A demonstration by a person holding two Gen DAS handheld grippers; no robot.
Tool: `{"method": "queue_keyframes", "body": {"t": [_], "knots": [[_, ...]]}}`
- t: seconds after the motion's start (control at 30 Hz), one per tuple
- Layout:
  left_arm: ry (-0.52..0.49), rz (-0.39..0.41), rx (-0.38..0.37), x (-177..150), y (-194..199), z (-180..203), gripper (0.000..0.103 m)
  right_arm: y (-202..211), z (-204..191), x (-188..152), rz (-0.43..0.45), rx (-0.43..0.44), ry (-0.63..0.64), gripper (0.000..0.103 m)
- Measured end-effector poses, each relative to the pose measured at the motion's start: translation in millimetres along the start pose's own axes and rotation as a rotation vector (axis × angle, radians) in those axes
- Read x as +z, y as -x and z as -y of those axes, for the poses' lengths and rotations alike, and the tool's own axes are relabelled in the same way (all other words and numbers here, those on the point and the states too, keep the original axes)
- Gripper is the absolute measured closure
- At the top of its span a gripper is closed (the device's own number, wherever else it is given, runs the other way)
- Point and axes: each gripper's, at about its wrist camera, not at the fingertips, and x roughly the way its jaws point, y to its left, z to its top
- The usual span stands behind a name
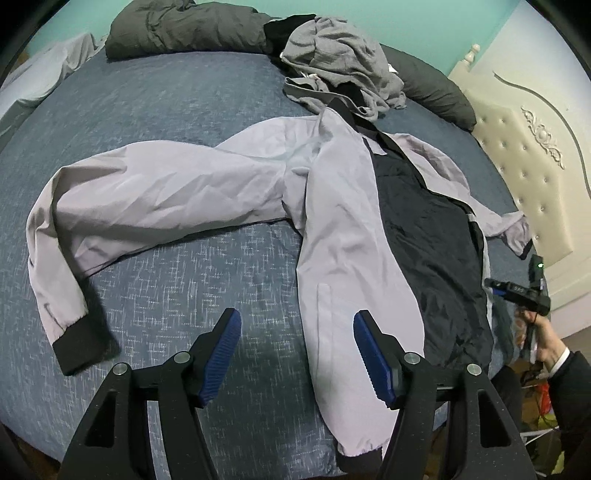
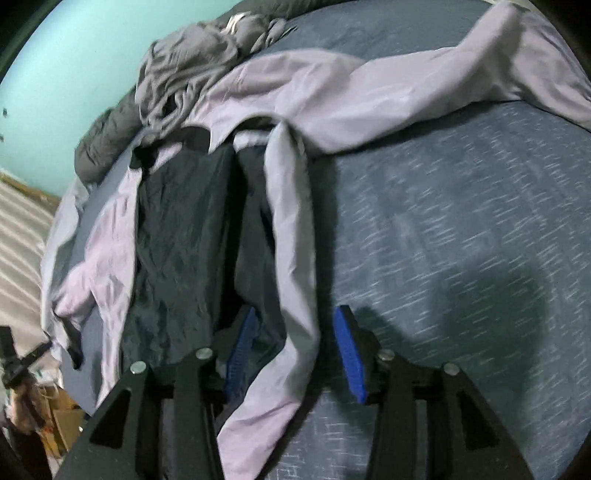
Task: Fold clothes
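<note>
jacket (image 1: 332, 229) on bed (image 1: 166, 280) | clothes pile (image 1: 340, 62) behind jacket

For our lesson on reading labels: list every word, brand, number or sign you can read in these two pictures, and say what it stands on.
None can be read.
Lilac jacket: no print or logo shows.
Grey garment pile: a small white tag, too small to read.
Right gripper: only a green light, no legible marking.

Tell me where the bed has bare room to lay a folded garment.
Free: the blue bedspread between the jacket body and its outstretched sleeve, and the stretch beyond that sleeve. Crowded: the far edge, with the grey clothes pile and dark pillows.
</note>
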Motion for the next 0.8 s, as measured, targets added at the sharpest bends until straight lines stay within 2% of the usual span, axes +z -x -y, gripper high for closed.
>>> {"method": "queue_keyframes", "body": {"t": [0.07, 0.1, 0.17, 0.23, 0.4, 0.5, 0.57, 0.7, 0.8], "knots": [[0.001, 0.000, -0.001, -2, 2, -1, 0.035, -9, -5, -5, -0.020, -0.004, -0.002, 0.059], [-0.001, 0.002, -0.002, -3, 5, -2, 0.035, -13, -8, -7, -0.030, -0.007, -0.003, 0.064], [0.002, 0.007, 0.000, -4, 7, -7, 0.035, -16, -13, -10, -0.029, -0.038, 0.011, 0.088], [0.005, 0.012, 0.002, -5, 10, -12, 0.035, -5, -22, -8, 0.006, -0.070, 0.046, 0.097], [0.039, 0.016, -0.002, -8, 11, -26, 0.035, 45, -54, 8, 0.094, -0.112, 0.162, 0.099], [0.047, 0.019, -0.012, -9, 11, -26, 0.035, 68, -99, 20, 0.117, -0.105, 0.251, 0.100], [0.041, 0.023, -0.022, -9, 13, -24, 0.035, 77, -132, 24, 0.108, -0.071, 0.303, 0.100], [0.032, 0.035, -0.034, -10, 19, -19, 0.035, 68, -205, 20, 0.058, -0.010, 0.414, 0.100], [0.033, 0.041, -0.041, -10, 24, -18, 0.035, 41, -259, 8, 0.014, 0.022, 0.490, 0.100]]}}
